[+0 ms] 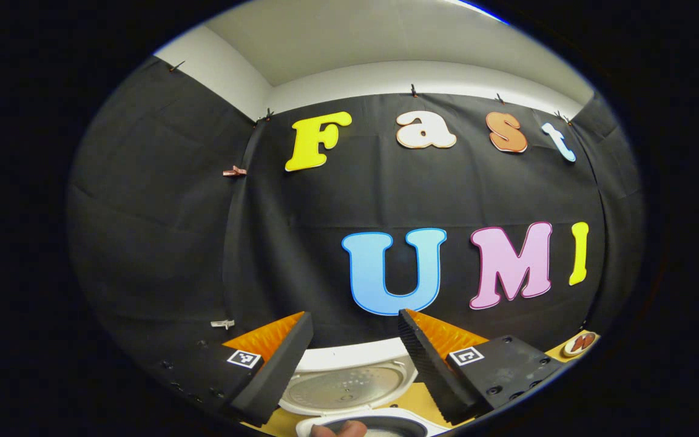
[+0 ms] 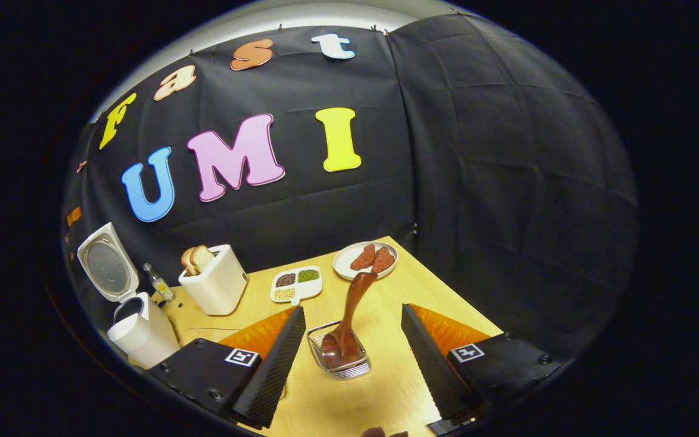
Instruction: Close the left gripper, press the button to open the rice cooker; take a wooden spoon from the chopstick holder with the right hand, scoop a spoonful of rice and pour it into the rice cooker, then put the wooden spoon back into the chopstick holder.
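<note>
From my left gripper (image 1: 354, 358), jaws wide apart and holding nothing, I see the rice cooker (image 1: 349, 388) just below and ahead with its lid up, so I judge the button press done. My right gripper (image 2: 352, 352), also spread wide and empty, brackets the wire chopstick holder (image 2: 338, 358). The wooden spoon (image 2: 352, 315) stands there bowl-down, its handle leaning up and away to my right.
</note>
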Available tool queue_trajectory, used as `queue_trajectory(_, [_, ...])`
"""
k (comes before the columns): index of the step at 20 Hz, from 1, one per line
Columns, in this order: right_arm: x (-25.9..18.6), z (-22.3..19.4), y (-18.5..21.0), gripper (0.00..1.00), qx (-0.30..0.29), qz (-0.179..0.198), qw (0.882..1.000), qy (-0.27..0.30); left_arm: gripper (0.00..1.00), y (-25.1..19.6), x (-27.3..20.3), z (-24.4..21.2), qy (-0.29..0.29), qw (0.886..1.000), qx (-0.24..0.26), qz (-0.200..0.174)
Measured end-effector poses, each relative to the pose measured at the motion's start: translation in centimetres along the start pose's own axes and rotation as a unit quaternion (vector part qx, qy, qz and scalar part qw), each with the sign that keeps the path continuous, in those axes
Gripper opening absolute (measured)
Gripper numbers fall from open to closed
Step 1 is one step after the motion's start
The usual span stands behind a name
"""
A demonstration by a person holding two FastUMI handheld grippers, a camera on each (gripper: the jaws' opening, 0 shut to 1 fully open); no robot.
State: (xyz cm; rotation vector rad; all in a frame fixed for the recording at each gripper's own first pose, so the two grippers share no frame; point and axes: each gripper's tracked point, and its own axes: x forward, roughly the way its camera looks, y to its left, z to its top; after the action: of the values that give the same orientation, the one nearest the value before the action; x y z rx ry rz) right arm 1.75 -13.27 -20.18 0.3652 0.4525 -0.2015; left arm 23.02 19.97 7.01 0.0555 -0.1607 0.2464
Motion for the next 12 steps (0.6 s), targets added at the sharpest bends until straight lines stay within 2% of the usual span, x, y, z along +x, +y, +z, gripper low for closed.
queue_trajectory(6, [-4.0, -0.1, 4.2, 0.98, 0.009, 0.009, 1.0, -0.014, 0.96, 1.2, 5.3, -4.2, 0.034, 0.999, 0.001, -0.006])
queue_trajectory(12, [-5.4, -0.9, 5.8, 0.98, 0.021, 0.001, 1.0, -0.011, 0.96, 1.4, 7.8, -8.3, 0.081, 0.997, 0.009, -0.005])
